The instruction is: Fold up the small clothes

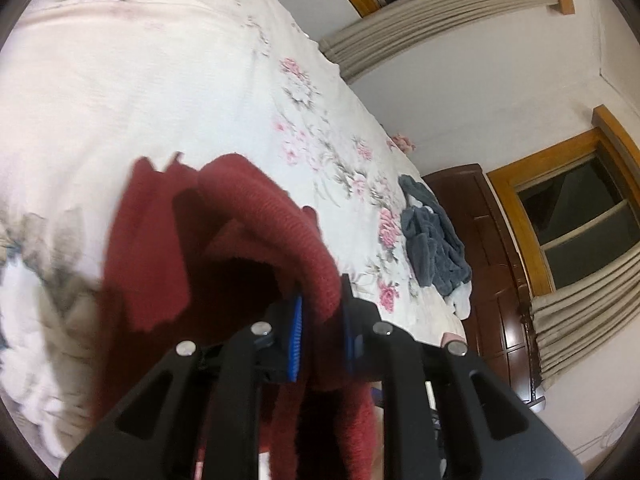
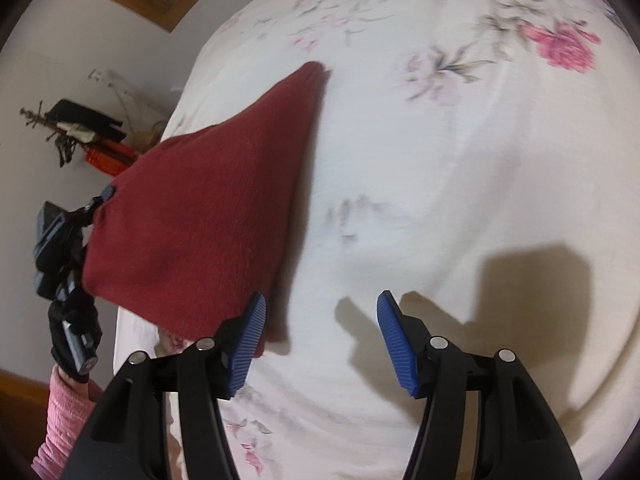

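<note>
My left gripper point(image 1: 320, 320) is clamped on a fold of the red knit garment point(image 1: 248, 216), fabric pinched between the blue pads point(image 1: 295, 338) and draping down past them. The garment hangs lifted over the bed point(image 1: 120, 92), its floral sheet below. In the right wrist view the garment point(image 2: 208, 216) stretches out as a taut triangle, one corner pointing toward the far side of the bed point(image 2: 460, 180). My right gripper point(image 2: 322, 340) is spread wide with nothing in it, its left pad just beside the garment's lower edge. My left gripper point(image 2: 60, 248) shows at the garment's left end, pink sleeve point(image 2: 60, 420) below. A grey-blue garment point(image 1: 432, 236) lies crumpled near the bed's far edge, by a dark wooden cabinet point(image 1: 492, 264).
</note>
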Action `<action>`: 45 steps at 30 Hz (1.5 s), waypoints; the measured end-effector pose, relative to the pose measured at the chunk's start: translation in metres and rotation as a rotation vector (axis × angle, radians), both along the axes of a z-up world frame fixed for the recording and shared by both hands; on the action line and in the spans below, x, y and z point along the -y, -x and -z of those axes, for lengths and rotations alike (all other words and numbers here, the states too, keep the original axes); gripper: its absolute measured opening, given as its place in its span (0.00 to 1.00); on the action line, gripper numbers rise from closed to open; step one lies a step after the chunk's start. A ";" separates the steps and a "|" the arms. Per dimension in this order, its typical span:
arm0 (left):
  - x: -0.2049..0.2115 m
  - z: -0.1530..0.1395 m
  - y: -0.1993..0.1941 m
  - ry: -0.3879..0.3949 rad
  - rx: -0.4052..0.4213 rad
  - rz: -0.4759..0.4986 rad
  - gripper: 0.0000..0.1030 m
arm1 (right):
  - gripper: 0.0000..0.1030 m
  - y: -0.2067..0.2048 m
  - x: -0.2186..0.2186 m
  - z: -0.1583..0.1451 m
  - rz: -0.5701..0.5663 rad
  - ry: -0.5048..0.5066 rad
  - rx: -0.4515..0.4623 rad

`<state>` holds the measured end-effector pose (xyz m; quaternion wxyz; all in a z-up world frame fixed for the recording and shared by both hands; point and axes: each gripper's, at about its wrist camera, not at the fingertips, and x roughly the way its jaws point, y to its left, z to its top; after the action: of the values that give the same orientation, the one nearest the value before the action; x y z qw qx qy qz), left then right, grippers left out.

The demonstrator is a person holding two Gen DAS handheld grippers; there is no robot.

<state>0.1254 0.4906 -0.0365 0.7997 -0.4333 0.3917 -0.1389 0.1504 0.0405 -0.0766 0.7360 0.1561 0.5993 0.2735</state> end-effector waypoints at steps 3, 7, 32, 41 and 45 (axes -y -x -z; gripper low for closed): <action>-0.018 0.007 0.007 0.021 -0.010 -0.023 0.14 | 0.58 0.004 -0.021 -0.002 -0.050 0.011 0.009; -0.046 0.025 0.016 0.037 -0.039 -0.066 0.14 | 0.59 0.010 -0.044 -0.004 -0.097 0.006 0.013; -0.046 0.024 0.067 -0.183 -0.116 0.049 0.57 | 0.61 0.021 -0.106 0.016 -0.169 -0.054 -0.069; -0.017 0.038 0.086 -0.292 -0.148 0.100 0.23 | 0.61 0.027 -0.101 0.019 -0.158 -0.032 -0.072; -0.027 0.038 0.087 -0.261 -0.152 0.084 0.06 | 0.61 0.034 -0.103 0.011 -0.156 -0.030 -0.059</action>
<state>0.0384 0.5172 -0.0744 0.8105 -0.3183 0.4839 -0.0871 0.1168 0.1435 -0.0879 0.6920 0.1278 0.6271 0.3341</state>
